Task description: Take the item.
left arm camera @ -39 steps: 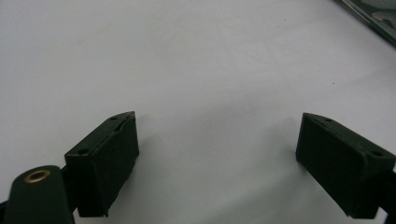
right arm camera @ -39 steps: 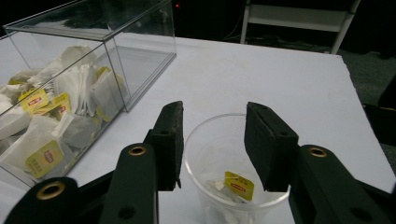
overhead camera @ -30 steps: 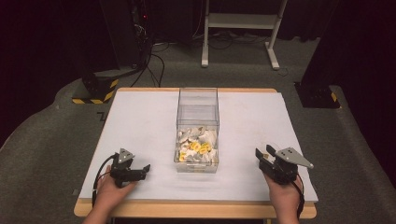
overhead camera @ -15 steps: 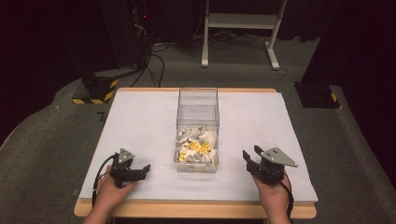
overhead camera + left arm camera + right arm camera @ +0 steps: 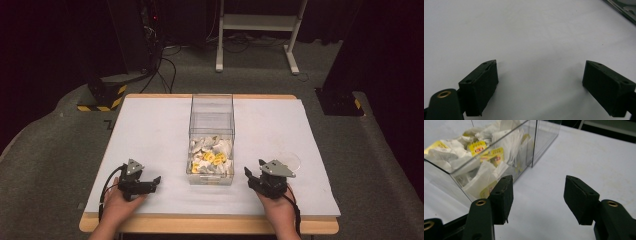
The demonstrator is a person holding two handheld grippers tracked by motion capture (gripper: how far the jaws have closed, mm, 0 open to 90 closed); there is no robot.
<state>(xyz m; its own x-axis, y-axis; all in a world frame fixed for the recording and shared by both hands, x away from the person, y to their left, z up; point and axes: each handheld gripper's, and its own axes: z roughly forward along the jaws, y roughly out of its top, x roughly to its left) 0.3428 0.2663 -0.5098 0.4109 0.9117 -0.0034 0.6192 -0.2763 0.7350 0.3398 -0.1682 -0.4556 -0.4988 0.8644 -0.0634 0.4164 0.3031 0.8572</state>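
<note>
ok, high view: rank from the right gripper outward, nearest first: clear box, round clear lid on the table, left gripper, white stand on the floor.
From the right gripper, fingers open:
1. Round clear lid, just beyond it, toward the table's right edge.
2. Clear box of tea bags, to its left at table centre; close to the lid's range, hard to call.
3. Left gripper, near-left.
4. White stand, on the floor beyond the table.

A clear plastic box stands upright at the middle of the white desk, open on top. Tea bags — white sachets with yellow tags — lie heaped in its near half, the far half bare.
</note>
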